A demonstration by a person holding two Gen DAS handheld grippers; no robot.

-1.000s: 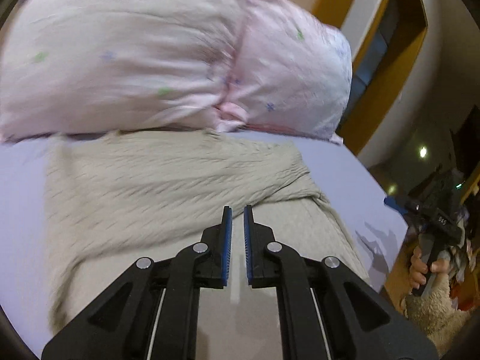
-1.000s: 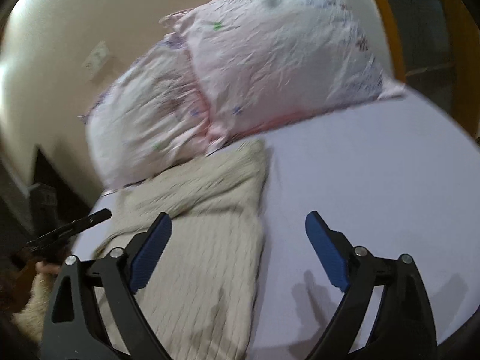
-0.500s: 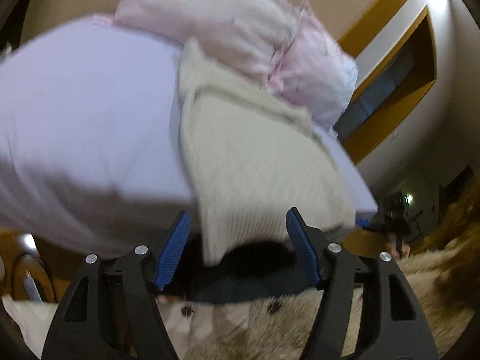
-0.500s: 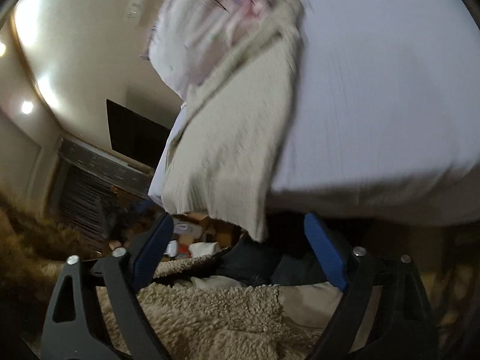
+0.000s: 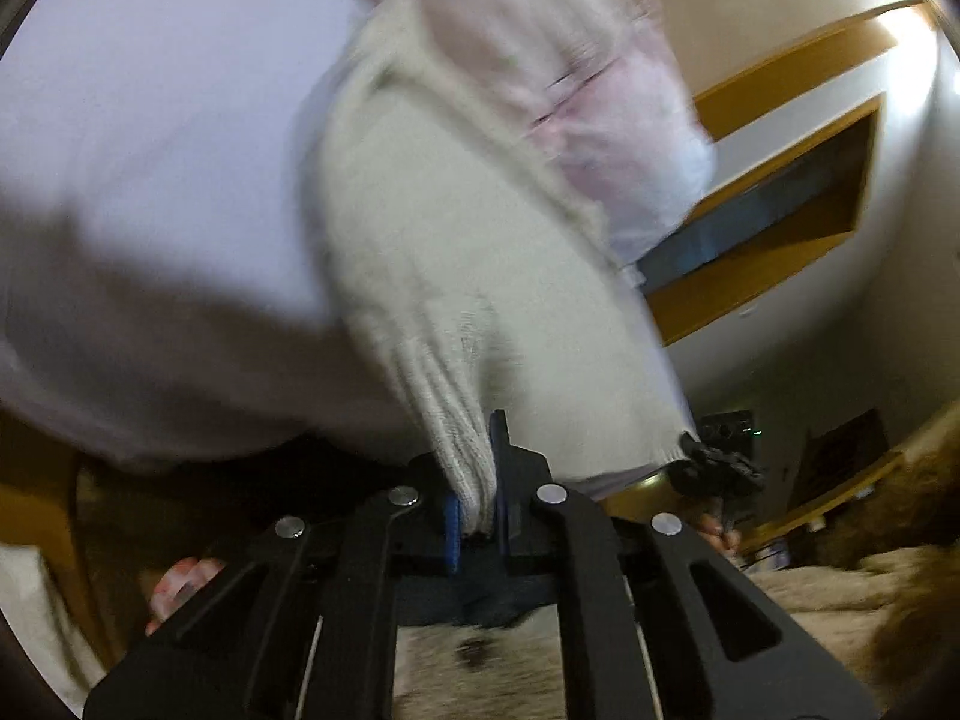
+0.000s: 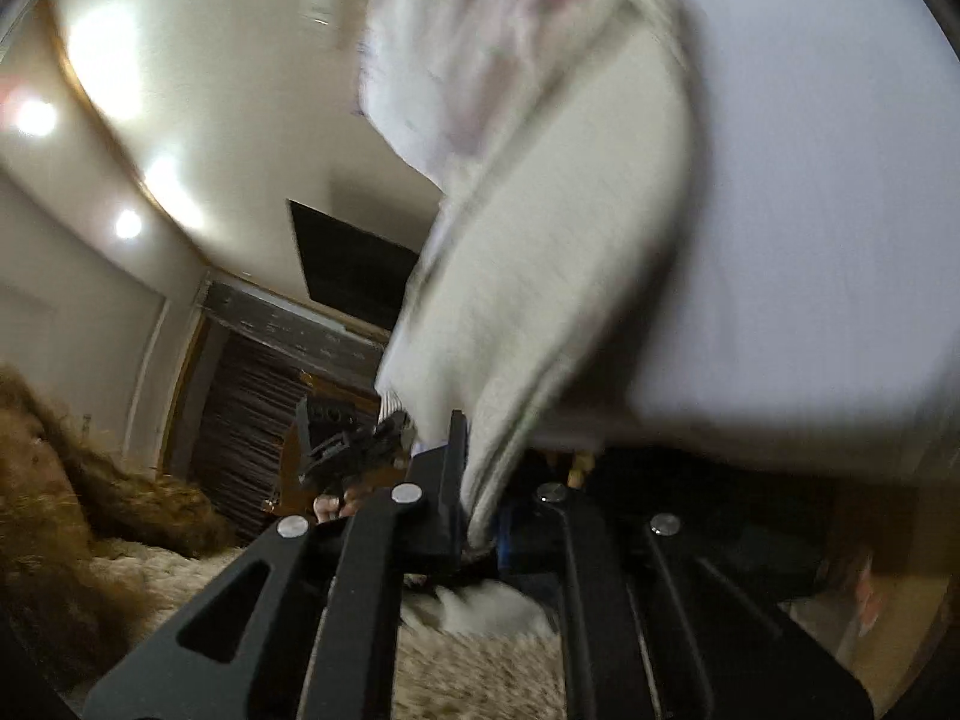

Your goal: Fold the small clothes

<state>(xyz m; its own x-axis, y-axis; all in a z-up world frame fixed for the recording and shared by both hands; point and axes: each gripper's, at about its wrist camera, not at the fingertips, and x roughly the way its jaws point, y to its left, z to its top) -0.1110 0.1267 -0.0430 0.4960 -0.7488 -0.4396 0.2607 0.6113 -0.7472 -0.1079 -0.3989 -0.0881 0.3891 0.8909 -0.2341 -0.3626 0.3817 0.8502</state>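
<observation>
Half a second ago both claws stood spread near the hanging edge of the cream knit garment; each has since closed on that edge. In the left wrist view, the left claw (image 5: 477, 495) is pressed together on a bunched, ribbed corner of the knit garment (image 5: 456, 228), the cloth squeezed between the blue pads at lower centre of the frame. From there the garment runs up and across the middle of the frame, lying on the lavender bed sheet (image 5: 150, 138), which fills the upper left. The pink pillows (image 5: 576, 78) sit at the garment's far end, upper centre to upper right, blurred by motion. At right centre, the other gripper appears as a dark shape at the garment's other hanging corner.

In the right wrist view, the right claw (image 6: 480, 495) pinches the garment's (image 6: 558, 252) edge low in the centre of the frame, with folded layers wedged between its fingers. The garment rises toward the upper centre, the bed sheet (image 6: 810, 192) to its right and the pillows (image 6: 468, 54) at top centre. The left gripper shows as a dark form at centre left, at the garment's other corner. A shaggy beige rug (image 6: 480, 660) lies along the bottom of the frame.
</observation>
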